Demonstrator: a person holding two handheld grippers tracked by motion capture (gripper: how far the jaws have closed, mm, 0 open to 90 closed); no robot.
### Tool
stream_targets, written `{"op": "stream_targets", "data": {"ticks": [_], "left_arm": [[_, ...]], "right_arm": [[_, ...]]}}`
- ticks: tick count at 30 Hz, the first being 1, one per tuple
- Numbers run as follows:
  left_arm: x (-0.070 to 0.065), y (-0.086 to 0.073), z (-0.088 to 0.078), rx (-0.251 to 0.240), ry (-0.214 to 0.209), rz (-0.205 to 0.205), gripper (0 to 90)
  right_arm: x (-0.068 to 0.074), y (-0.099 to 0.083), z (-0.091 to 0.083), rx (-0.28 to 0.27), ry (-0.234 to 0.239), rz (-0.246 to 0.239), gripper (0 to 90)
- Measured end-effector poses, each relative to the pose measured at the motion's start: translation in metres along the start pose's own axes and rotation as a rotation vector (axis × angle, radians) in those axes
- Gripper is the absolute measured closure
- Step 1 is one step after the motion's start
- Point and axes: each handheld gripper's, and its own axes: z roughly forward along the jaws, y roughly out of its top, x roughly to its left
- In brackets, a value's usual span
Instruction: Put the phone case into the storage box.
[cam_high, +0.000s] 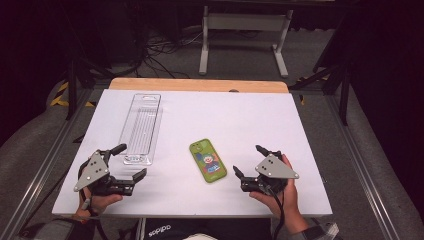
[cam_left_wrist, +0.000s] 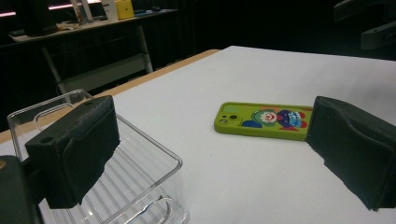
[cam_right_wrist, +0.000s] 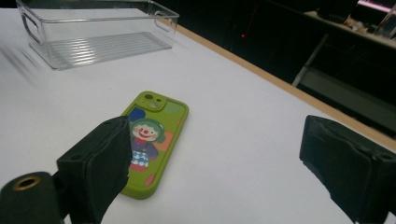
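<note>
Green phone (cam_high: 207, 160) in a lime rubbery case printed with a cartoon clown, lying flat and camera-side up on the white table sheet (cam_high: 240, 120). Landmark for all positions: this phone.

Position: near the table's front edge, free of contact with anything. Its camera end points away from the person.

Clear ribbed plastic tray (cam_high: 141, 127), long and narrow, empty: left of the phone and reaching farther back, apart from it; judged the likely receptacle, hence left unobstructed.

Right gripper (cam_high: 246, 161): just right of the phone, jaws spread wide, nothing between them. In the right gripper view the near jaw overlaps the phone's lower edge, which suggests a line-up for a grasp across the case's width.

Left gripper (cam_high: 131, 161): left of the phone, close to the tray's near end, jaws likewise wide apart and empty; judged to be waiting in reserve, perhaps to steady the tray.

Appearance: rounded corners, matte finish, twin lens cutout, clown with green hair, red nose, blue and red patches.
</note>
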Motion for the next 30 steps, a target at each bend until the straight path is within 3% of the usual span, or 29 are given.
{"op": "stream_targets", "data": {"ticks": [3, 10, 13, 17, 18, 23, 26, 30], "left_arm": [[-0.003, -0.001, 0.001, -0.01, -0.005, -0.003, 3.3], [-0.001, -0.005, 0.002, 0.019, -0.016, 0.011, 4.3], [0.001, -0.006, 0.001, 0.025, -0.014, 0.004, 4.5], [0.003, -0.007, 0.002, 0.032, -0.014, 0.012, 4.6], [0.004, -0.007, 0.003, 0.031, -0.01, 0.014, 4.7], [0.002, -0.009, 0.006, 0.05, -0.013, 0.019, 4.6], [0.0, -0.01, 0.008, 0.062, -0.013, 0.018, 4.3], [0.0, -0.011, 0.009, 0.078, -0.014, 0.028, 4.3]], "right_arm": [[-0.002, 0.001, 0.005, 0.042, 0.013, 0.017, 10.3], [-0.008, 0.015, 0.023, 0.122, 0.049, 0.055, 10.3], [-0.007, 0.025, 0.039, 0.194, 0.098, 0.047, 10.3], [-0.004, 0.031, 0.056, 0.249, 0.133, 0.05, 10.3], [-0.003, 0.033, 0.066, 0.291, 0.143, 0.054, 10.3], [0.0, 0.044, 0.093, 0.387, 0.166, 0.101, 10.3], [-0.001, 0.052, 0.111, 0.445, 0.195, 0.156, 10.3], [0.001, 0.057, 0.132, 0.513, 0.191, 0.163, 10.3]]}}
